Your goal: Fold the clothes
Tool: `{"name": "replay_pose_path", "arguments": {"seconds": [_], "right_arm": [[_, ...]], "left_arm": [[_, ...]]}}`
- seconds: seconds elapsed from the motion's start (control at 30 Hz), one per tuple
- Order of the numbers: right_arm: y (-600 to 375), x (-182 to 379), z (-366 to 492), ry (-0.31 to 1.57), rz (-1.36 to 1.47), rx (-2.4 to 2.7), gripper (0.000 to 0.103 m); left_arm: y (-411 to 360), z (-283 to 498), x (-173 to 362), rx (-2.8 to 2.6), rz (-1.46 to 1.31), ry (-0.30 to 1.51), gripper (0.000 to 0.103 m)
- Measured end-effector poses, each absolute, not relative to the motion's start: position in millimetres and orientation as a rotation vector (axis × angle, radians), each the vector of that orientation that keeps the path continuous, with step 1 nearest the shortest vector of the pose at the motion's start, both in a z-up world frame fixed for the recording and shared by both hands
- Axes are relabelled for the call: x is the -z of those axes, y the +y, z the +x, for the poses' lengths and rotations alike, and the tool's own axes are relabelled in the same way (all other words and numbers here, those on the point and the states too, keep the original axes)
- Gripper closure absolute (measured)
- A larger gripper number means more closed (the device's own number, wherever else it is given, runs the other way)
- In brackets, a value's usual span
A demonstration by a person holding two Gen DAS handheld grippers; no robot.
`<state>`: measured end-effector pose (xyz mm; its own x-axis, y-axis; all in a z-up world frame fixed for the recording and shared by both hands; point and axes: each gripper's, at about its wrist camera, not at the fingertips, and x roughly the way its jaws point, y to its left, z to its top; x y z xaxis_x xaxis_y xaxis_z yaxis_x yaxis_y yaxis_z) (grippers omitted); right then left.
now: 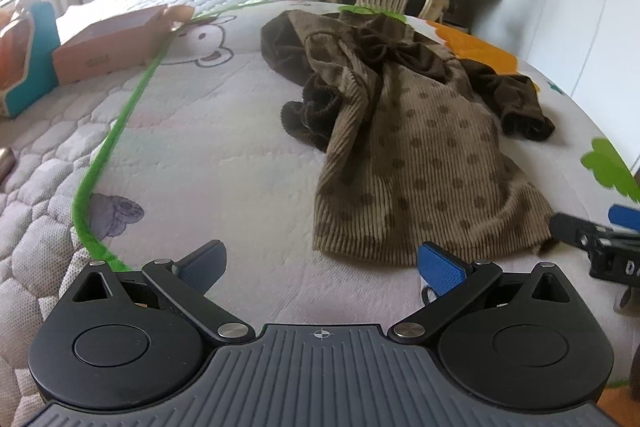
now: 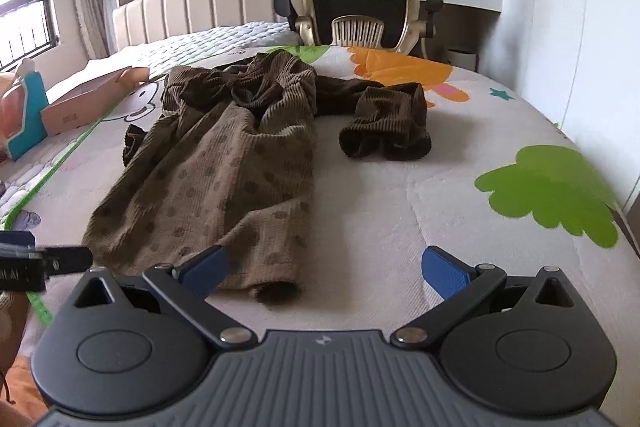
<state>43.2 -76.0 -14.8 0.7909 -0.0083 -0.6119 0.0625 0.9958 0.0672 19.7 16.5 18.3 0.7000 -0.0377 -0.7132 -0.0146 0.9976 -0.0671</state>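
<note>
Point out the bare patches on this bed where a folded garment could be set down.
Widest free patch: the quilted mattress cover right of the brown dotted corduroy garment, bordered by the white wall. Another lies between the garment and the green piping, short of the pink cardboard box. Crowded: the middle and far end, under the rumpled top and dark sleeves.

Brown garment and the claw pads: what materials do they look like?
Brown garment: looks like soft ribbed knit or corduroy, matte, with fine parallel ridges and darker dots; it slumps in loose folds. Right claw and left claw pads: blue, finely dimpled, probably rubber or textured plastic; the arms look like black hard plastic.
</note>
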Motion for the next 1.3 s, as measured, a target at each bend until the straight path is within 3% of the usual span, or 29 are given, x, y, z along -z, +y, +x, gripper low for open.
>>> {"name": "replay_pose_path", "arguments": {"seconds": [0.37,0.63,0.9,1.07,1.2,1.3], "right_arm": [[-100.8,30.6,63.5,0.700,0.068,0.068,0.000],[-19.4,21.9,71.3,0.694,-0.226,-0.195,0.000],[-18.8,29.7,110.1,0.617,-0.535,0.394,0.000],[-60.2,-9.3,112.3,0.742,-0.328,0.181,0.000],[-75.6,-42.4,81.7,0.739,-0.322,-0.079,0.000],[-101.0,-70.2,78.6,0.597,-0.136,-0.106,0.000]], "left_arm": [[25.4,41.0,-10.5,0.032,-0.102,0.821,0.000],[27.7,67.9,-8.1,0.137,-0.098,0.826,0.000],[21.0,118.5,-23.4,0.364,-0.092,0.854,0.000],[32.1,134.3,-24.6,0.381,0.039,0.782,0.000],[70.7,152.6,-9.9,0.493,-0.172,0.809,0.000],[88.4,171.7,-0.6,0.497,-0.369,0.869,0.000]]}}
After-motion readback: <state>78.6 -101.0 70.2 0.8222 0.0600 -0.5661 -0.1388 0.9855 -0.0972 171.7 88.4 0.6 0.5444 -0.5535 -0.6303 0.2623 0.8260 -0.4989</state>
